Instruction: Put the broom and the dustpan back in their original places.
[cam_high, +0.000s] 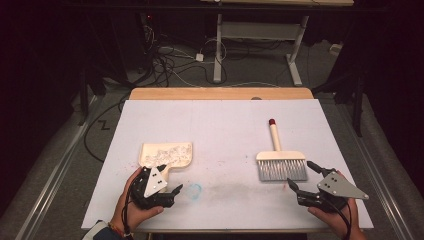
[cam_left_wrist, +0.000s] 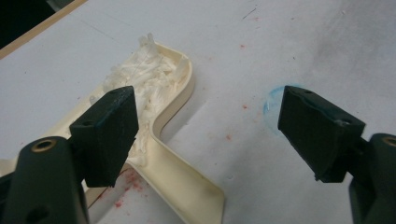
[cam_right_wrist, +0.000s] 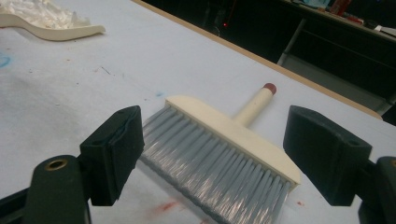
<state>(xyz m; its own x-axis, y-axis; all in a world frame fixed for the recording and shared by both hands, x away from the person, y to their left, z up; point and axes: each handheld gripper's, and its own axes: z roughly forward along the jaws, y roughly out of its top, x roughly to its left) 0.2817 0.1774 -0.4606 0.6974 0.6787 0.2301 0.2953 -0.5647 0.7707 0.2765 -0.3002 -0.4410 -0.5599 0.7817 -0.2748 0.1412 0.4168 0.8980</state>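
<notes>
On the white worktop (cam_high: 220, 130) a cream dustpan (cam_high: 167, 155) lies toward the front left corner, its tray heaped with white shreds (cam_high: 167, 150) and its short handle pointing at the front edge. The left gripper (cam_high: 167, 186) sits just in front of that handle, held in the person's left hand (cam_high: 131, 202) close to the front edge; its claw is released, the two black jaws spread wide and holding nothing. In the left gripper view one jaw hangs over the handle where it meets the tray, and the other stands over bare worktop beside a faint blue ring mark (cam_left_wrist: 275, 105). A hand brush (cam_high: 280, 162) lies toward the front right corner, grey bristles facing the front edge, its cream handle with a red tip pointing to the far edge. The right gripper (cam_high: 302, 176) is near the front right corner, just in front and to the right of the bristles, its claw likewise released and empty; in the right gripper view its jaws stand on either side of the brush head (cam_right_wrist: 233, 140), apart from it. Small red specks dot the worktop near both tools.
</notes>
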